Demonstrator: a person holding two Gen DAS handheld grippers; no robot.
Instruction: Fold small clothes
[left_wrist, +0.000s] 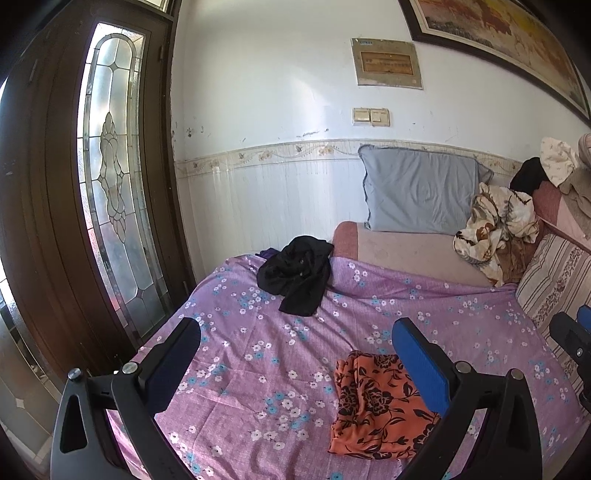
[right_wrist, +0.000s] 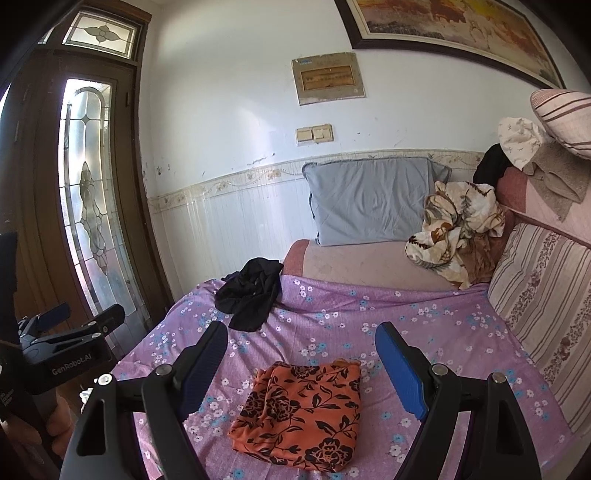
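Note:
An orange garment with a black flower print (right_wrist: 303, 413) lies folded flat on the purple flowered sheet (right_wrist: 332, 325), right in front of my right gripper (right_wrist: 303, 332), which is open and holds nothing. In the left wrist view the same orange garment (left_wrist: 380, 406) lies low at the right, partly behind my right-hand finger. My left gripper (left_wrist: 295, 328) is open over bare sheet (left_wrist: 258, 350). A crumpled black garment (left_wrist: 295, 277) lies farther back near the sheet's far edge, apart from both grippers; it appears in the right wrist view as the black garment (right_wrist: 251, 295).
A grey pillow (right_wrist: 369, 199) leans on the white wall behind a pink mattress. A cream patterned blanket (right_wrist: 454, 232) and striped cushions (right_wrist: 546, 288) pile at the right. A dark wooden door with a glass panel (left_wrist: 110, 184) stands at the left beside the bed's edge.

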